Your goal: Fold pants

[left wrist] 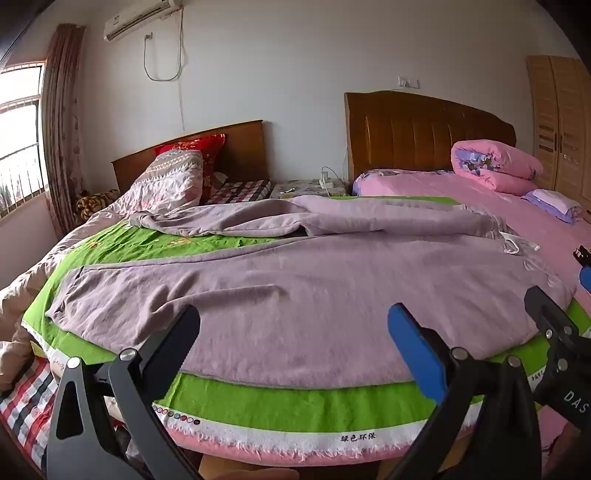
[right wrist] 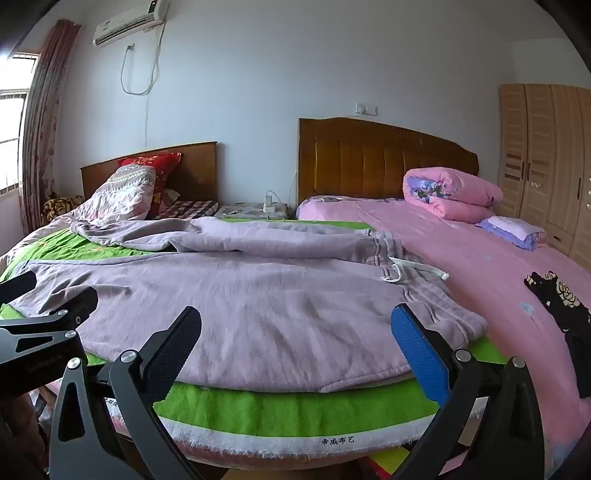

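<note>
Black tongs (left wrist: 293,334) with silver rivets, one black ribbed pad, one blue pad (right wrist: 419,354).

I read 绿色环保 on the white hem of the green cloth (left wrist: 258,402) in my left view, 帝成布艺 on that hem in my right view. "DAS" shows on the right gripper (left wrist: 570,391) body. Aircon (right wrist: 127,20) badge is unreadable.

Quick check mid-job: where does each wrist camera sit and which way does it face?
Left wrist: on the left tool, open, tilted down at the lilac pants on the green cloth; the right tool shows at its right edge.
Right wrist: on the right tool, open, facing the pants' waist end and drawstring; the left tool shows at left.
Shared: pants, cloth, both headboards.
</note>
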`<state>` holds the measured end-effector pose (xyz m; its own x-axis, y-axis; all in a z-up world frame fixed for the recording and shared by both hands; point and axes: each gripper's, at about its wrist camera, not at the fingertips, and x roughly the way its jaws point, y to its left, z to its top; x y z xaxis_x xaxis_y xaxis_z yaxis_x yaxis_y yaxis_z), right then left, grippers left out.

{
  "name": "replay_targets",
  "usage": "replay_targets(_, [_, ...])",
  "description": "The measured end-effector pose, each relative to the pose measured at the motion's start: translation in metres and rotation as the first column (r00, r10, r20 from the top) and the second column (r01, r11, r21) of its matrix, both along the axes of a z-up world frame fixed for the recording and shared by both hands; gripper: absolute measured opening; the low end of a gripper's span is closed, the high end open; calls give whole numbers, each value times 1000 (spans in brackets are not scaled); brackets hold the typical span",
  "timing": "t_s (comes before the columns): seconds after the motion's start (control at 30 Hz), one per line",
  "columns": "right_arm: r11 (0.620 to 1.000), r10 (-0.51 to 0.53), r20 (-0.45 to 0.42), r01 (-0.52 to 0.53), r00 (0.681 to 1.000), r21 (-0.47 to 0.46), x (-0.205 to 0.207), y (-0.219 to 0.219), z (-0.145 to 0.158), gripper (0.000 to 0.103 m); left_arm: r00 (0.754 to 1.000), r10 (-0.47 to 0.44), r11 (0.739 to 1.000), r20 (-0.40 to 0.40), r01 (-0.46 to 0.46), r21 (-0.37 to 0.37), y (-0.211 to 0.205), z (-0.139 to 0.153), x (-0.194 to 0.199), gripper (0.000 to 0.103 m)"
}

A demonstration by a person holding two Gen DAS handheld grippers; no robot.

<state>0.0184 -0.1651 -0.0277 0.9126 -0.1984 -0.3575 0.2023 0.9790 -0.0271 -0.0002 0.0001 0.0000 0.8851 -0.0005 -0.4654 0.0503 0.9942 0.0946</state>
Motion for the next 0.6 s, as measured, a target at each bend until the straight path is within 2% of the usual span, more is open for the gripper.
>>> replay_targets(0.6, [1000, 2, -21, -2, 1000, 2, 3, 1, -4, 99, 1000, 1, 1000, -16, -1, -2, 0, -4, 0, 102])
